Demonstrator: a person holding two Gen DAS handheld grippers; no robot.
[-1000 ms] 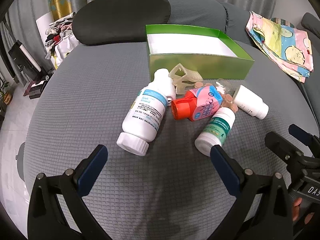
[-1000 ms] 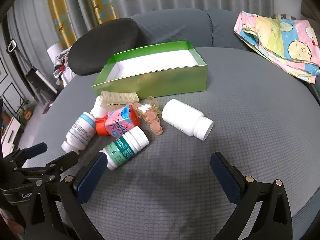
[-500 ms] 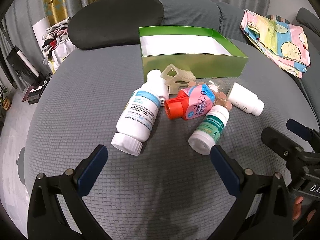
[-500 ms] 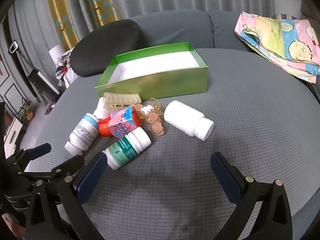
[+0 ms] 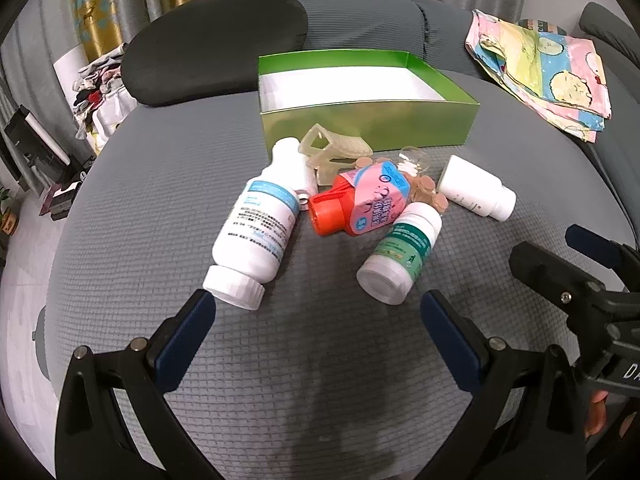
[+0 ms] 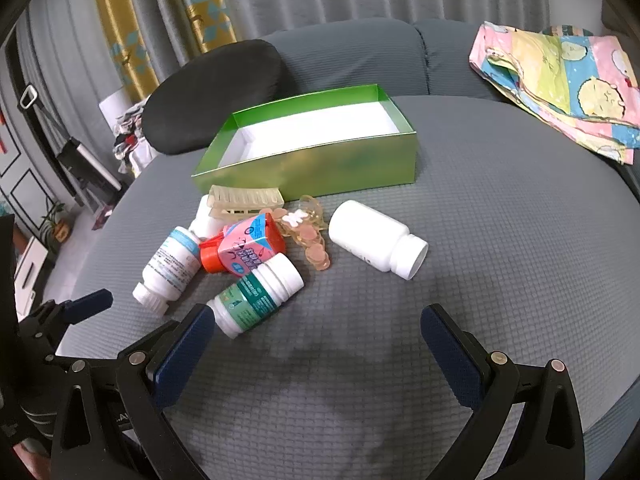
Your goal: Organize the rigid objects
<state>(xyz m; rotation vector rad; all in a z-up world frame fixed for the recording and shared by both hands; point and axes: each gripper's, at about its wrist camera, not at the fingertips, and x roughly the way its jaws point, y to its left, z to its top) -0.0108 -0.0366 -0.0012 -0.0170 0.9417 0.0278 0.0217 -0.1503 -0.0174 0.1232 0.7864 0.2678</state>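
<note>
- Bottles and small bits lie in a heap on a grey cushion [image 5: 120, 208], just at 6 o'clock of the green box [image 5: 372, 124]; box inside is white, nothing in it.
- Blue-label bottle [image 5: 260, 228] lies on its side at 9 o'clock of the heap, cap twd camera.
- Orange bottle [image 5: 360, 204] w/ pink label sits mid-heap, touching the blue-label one's shoulder.
- Green-label bottle [image 5: 404, 252] at 5 o'clock of the orange one, cap twd camera, touching it.
- Plain white bottle [image 6: 376, 240] at 3 o'clock of the heap, on its side, apart from the box.
- Hair clip [image 6: 246, 200] lies against the box's front wall; pink beads [image 6: 314, 248] betw. clip and plain bottle.
- Left gripper [image 5: 318, 320]: jaws wide apart, nothing in them, hovering at 6 o'clock of the heap; left finger tip just beside the blue-label cap.
- Right gripper [image 6: 318, 332]: jaws wide apart, holding nothing; left finger tip just beside the green-label bottle's base.
- Patterned cloth [image 6: 560, 80] at 2 o'clock, well apart.
</note>
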